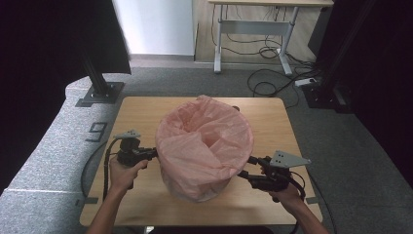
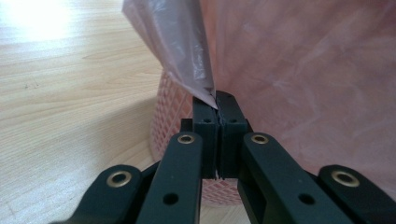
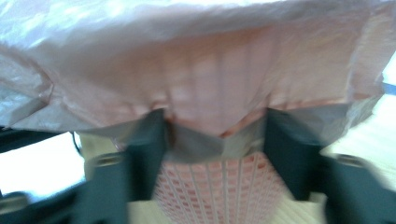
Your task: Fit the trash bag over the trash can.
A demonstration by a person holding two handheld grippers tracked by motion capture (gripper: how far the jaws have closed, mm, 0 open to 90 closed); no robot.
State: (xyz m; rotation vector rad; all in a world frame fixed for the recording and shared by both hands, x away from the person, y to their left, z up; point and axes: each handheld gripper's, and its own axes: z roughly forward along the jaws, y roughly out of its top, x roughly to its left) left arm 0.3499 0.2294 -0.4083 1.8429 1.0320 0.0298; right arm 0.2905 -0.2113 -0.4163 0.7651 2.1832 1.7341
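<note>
Left claw [image 2: 217,100] clamped on pink bag [image 1: 204,141] edge, mid-frame, anchoring liner over basket [image 2: 175,112] at counter [image 1: 272,122] centre. Right claw [image 3: 215,135] apart, prob. straddling hem w/o pinching; blurred.

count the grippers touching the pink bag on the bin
2. The left gripper is clamped shut on a fold of the pink bag at the basket's left side. The right gripper, jaws apart, meets the bag's hanging edge on the right.
</note>
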